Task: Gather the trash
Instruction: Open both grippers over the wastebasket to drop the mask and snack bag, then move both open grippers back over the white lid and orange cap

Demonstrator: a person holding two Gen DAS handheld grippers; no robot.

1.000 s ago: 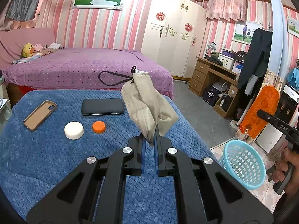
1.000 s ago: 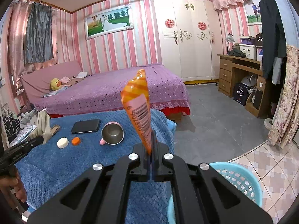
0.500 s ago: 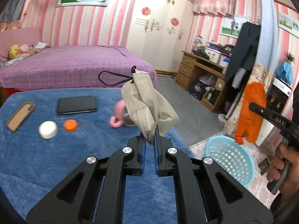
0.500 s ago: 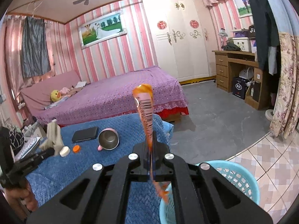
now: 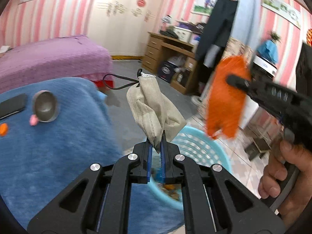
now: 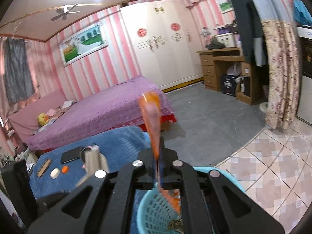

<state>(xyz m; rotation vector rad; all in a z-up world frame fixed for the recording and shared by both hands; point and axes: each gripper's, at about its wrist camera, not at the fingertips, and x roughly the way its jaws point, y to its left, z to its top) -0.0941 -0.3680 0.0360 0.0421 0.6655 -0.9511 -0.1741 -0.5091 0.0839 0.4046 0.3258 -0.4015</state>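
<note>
I stand in a pink-striped bedroom with a purple bed (image 6: 101, 113), a white wardrobe (image 6: 161, 48) and a wooden desk (image 6: 224, 62); the floor turns from grey to tile near me. In front of me a table under a blue cover (image 5: 48, 146) carries things I judge are not trash: a metal cup (image 5: 45, 106), a dark phone (image 6: 71, 154), a white lid (image 6: 55, 173) and an orange cap (image 6: 65, 168).

The blue basket (image 5: 204, 152) sits on the floor at the table's edge, low and close, so I can drop things in from above.

My right gripper (image 6: 158, 165) hangs over the basket, and its jaws are opening to let the orange wrapper (image 6: 154, 120) go; the wrapper stands loosely between them, its lower end already hanging over the basket's inside.

My left gripper (image 5: 156, 148) is clamped on a crumpled beige mask (image 5: 152, 113), held upright by its bottom corner, its black loop trailing free. I hold it just over the basket's near rim, ready to drop it in.
</note>
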